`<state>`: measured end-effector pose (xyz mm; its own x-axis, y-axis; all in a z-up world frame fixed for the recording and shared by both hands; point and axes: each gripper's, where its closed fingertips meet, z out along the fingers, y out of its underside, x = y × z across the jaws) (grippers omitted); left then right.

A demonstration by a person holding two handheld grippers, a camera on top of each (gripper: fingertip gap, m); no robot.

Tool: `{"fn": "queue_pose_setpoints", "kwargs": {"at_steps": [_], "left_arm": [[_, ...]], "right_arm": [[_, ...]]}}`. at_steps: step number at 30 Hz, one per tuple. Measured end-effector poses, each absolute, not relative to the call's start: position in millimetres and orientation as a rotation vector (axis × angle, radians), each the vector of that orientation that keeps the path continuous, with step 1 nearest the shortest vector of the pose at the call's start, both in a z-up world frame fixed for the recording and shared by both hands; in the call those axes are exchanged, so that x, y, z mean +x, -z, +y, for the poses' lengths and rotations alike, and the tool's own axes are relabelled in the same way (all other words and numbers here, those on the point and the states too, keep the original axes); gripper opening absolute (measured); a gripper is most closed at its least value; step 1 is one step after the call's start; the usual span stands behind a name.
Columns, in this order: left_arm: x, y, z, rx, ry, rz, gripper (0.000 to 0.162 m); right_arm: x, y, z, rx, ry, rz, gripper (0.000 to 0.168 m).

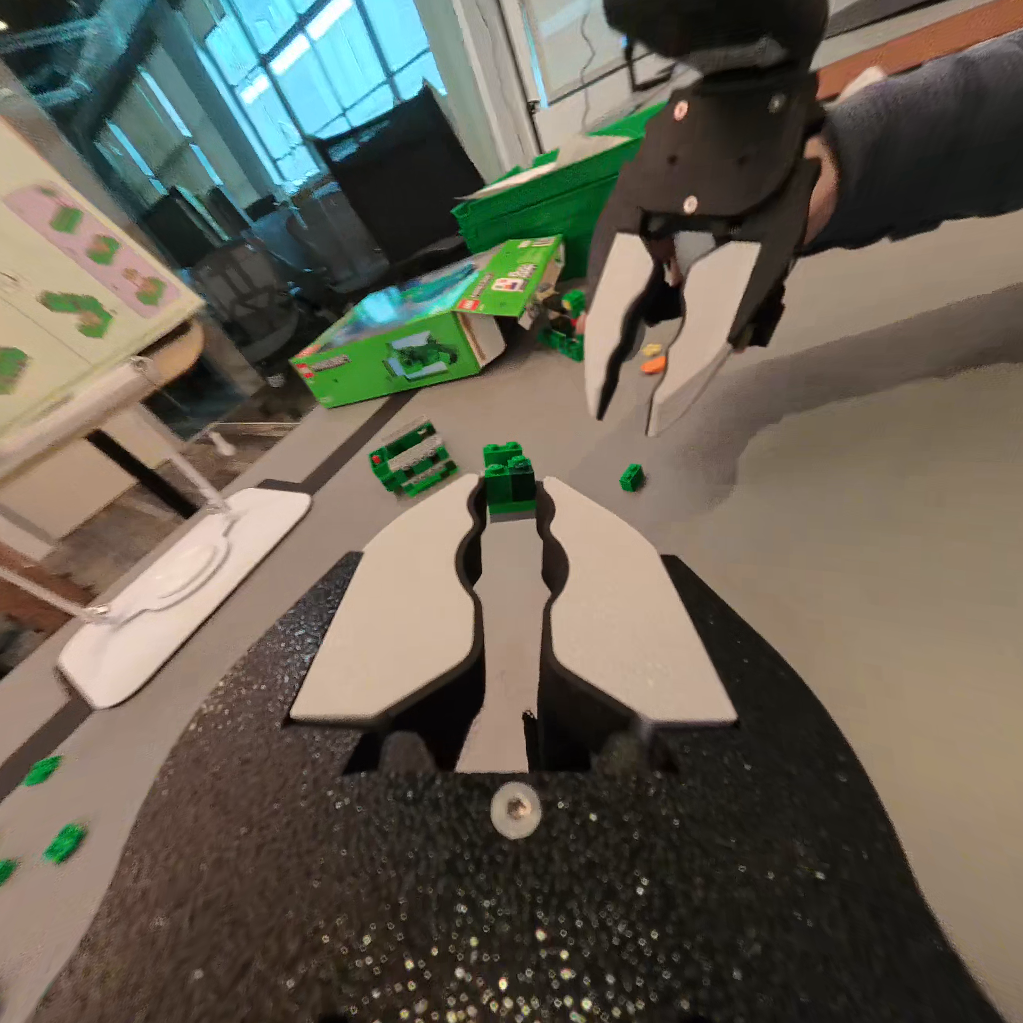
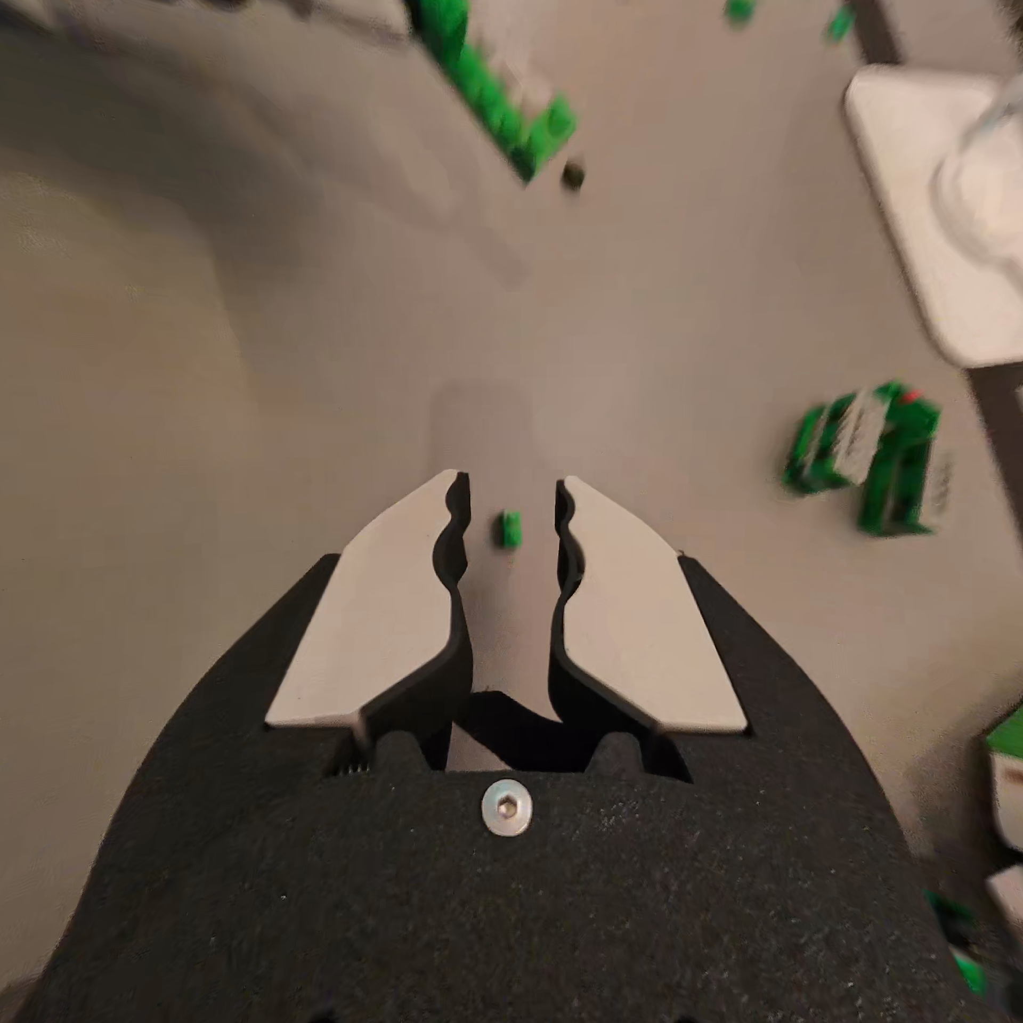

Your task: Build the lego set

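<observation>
Left gripper clamped on a small green brick assembly at the fingertips: bright green bricks with a darker green one on the right side, studs up, a thin grey layer at the bottom edge. Whether it rests on the grey table or is lifted, can't tell

Just past the left tips, off to the left: a chunkier green sub-build with grey strips and a red dot on one end, lying on the table. To the right of the tips, apart from them: a single small green brick, studs up

Above that single brick, right gripper hangs tip-down in the left wrist view, jaws parted a little, nothing between them. Held by a hand in a dark sleeve

Right wrist view: right gripper looks straight down at the table, the small green brick sits in the gap between the fingers but below them, no contact visible. Sub-build is off to the right, blurred. Ahead of the tips, a green strip, blurred, likely the piece in the left gripper

Farther out from the left gripper: white stand base on the left, green lego box lying open-ended beyond the sub-build, a small orange piece and more green parts behind the right gripper. Loose green bits near the left edge, close to the left gripper's body
</observation>
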<state>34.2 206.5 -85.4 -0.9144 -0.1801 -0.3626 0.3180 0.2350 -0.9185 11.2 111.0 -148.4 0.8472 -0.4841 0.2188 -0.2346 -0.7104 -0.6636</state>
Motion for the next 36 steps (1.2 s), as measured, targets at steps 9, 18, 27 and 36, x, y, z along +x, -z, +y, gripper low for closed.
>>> {"fn": "queue_pose_setpoints", "kwargs": {"at_steps": [9,18,27,36], "left_arm": [[43,109,189,0.197,1.837,2.271,0.016],[39,102,194,0.113,2.052,2.294,0.016],[23,83,199,0.048,2.418,2.346,0.016],[13,71,205,0.125,2.499,2.311,0.016]], "right_arm": [[12,195,93,-2.382,0.436,0.586,0.018],[18,154,112,-2.23,0.449,0.503,0.008],[8,62,182,-2.188,0.204,0.247,0.008],[6,75,194,-2.403,0.051,0.19,0.008]]}}
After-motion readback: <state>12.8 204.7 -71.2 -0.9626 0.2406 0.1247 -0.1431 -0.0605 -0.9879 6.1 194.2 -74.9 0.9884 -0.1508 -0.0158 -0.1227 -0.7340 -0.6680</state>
